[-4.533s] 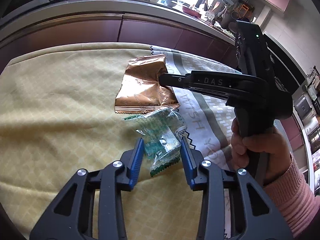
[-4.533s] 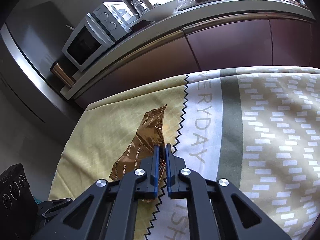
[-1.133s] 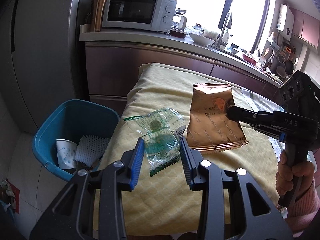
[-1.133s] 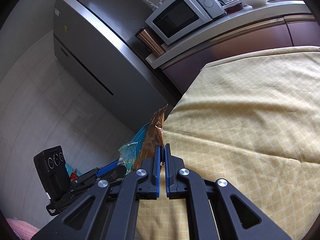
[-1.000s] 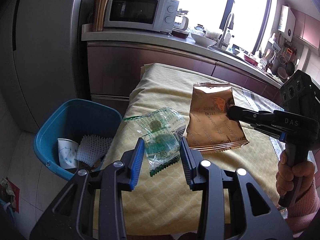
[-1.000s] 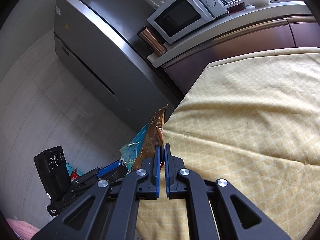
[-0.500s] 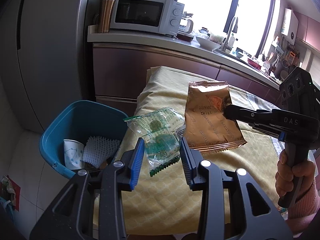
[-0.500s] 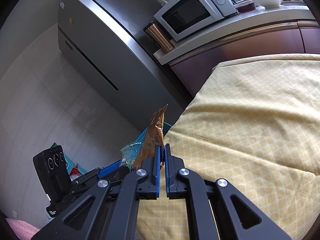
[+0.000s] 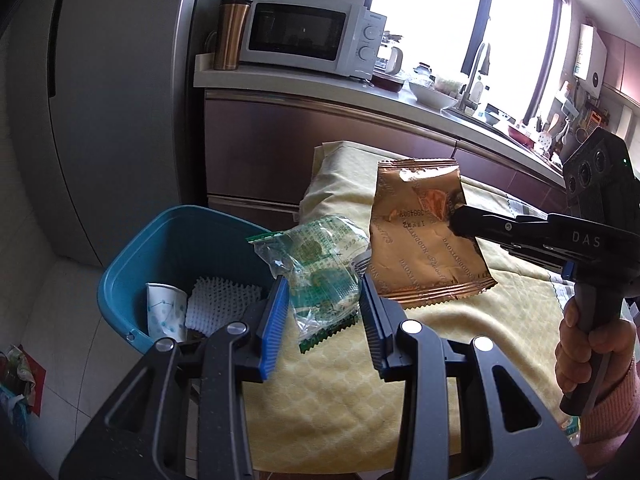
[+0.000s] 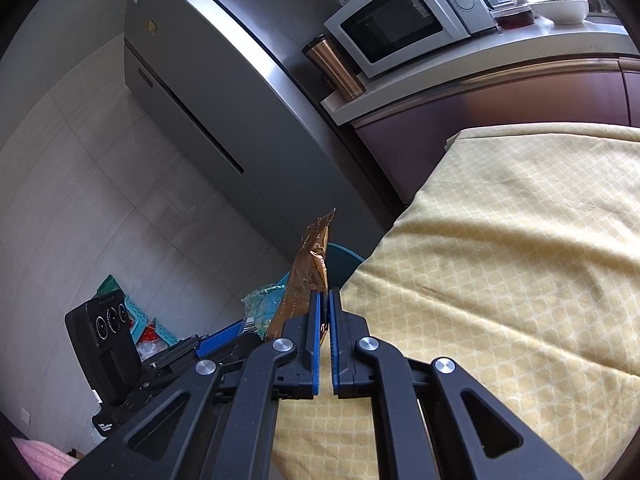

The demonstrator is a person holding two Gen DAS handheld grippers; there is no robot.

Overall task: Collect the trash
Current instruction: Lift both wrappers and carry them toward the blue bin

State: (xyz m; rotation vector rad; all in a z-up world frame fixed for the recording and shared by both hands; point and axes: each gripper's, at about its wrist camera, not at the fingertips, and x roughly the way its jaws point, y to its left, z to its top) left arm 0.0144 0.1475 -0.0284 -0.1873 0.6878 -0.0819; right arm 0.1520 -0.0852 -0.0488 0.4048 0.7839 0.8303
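My left gripper (image 9: 322, 304) is shut on a clear green printed wrapper (image 9: 320, 270) and holds it in the air by the table's left end, right of the blue bin (image 9: 160, 256). My right gripper (image 10: 324, 312) is shut on a copper foil snack bag (image 10: 310, 276) that hangs above the yellow tablecloth (image 10: 500, 260). In the left wrist view the foil bag (image 9: 420, 240) is held by the right gripper (image 9: 454, 222) just right of the green wrapper. The bin holds a paper cup (image 9: 164, 314) and white foam netting (image 9: 218, 304).
A steel fridge (image 9: 100, 120) stands behind the bin. A counter (image 9: 320, 88) with a microwave (image 9: 308, 40) and a copper tumbler (image 9: 228, 34) runs behind the table. More litter lies on the floor at the far left (image 9: 16, 376).
Both grippers have carried their wrappers off the table middle toward its left end. In the last second the bin has come closer and slid right in the left wrist view.
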